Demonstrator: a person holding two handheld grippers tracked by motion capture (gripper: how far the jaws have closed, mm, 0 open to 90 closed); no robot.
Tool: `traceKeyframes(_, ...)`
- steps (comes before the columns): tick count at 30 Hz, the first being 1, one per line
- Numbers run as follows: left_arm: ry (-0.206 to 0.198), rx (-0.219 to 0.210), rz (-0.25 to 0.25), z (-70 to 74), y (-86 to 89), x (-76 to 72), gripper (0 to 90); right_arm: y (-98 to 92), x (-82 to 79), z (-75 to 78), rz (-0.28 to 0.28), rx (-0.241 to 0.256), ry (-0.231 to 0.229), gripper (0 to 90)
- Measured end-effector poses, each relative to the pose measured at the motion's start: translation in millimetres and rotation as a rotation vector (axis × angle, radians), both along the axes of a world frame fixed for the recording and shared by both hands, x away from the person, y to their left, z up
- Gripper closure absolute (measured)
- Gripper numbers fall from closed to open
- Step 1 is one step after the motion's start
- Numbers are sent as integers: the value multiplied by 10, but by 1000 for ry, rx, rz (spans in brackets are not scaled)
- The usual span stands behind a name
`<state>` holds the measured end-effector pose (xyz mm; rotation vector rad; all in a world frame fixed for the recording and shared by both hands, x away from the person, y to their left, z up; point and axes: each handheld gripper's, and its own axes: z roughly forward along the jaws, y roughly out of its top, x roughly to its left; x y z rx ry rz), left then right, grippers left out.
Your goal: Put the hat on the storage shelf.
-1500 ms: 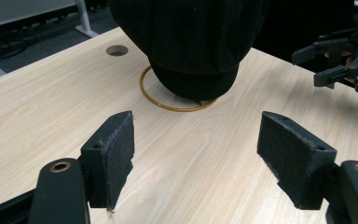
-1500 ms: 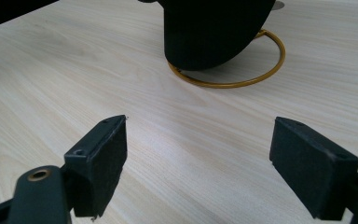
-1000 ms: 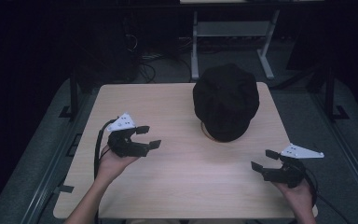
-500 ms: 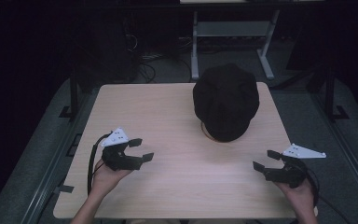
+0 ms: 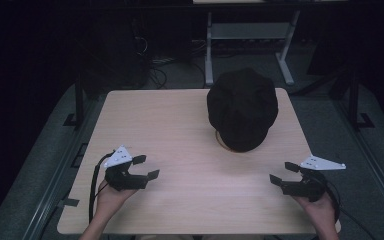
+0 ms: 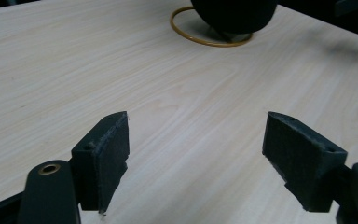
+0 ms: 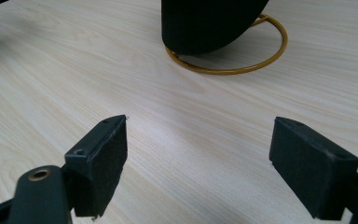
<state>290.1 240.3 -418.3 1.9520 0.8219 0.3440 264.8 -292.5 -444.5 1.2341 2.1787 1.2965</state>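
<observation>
No readable text, label or number appears anywhere. The surfaces ahead of both grippers carry no markings.

Black hat [image 6: 233, 14] cropped by top edge; gold ring stand [image 7: 242, 56] partly hidden beneath, perhaps wire.

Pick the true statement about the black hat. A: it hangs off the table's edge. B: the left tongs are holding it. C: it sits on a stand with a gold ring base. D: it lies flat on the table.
C: the black hat sits above a gold ring base resting on the table.
</observation>
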Motion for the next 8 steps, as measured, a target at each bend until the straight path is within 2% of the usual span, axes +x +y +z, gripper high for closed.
traceKeyframes(3,5,14,-7,-39,0,22,224,17,-14,12,1,2,-9,196)
traceKeyframes(8,-7,34,13,-58,28,39,217,56,-7,16,20,6,-15,198)
